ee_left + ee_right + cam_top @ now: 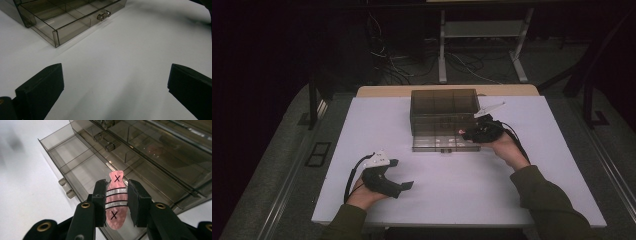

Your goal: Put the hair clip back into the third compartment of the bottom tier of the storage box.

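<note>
Clamped between the two black jaws of the right gripper: a pink fish-shaped tag with white stripes and two black crosses, held just above the open drawer of the smoky plastic box. Wide apart and empty on the left gripper, low over the white table, well away from the drawer.

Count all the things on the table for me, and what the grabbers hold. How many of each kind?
Drawer box: 1
Open drawer: 1
Pink tag with stripes and crosses, held in the right gripper: 1
Grippers, with the left gripper open: 2
Total: 5
</note>
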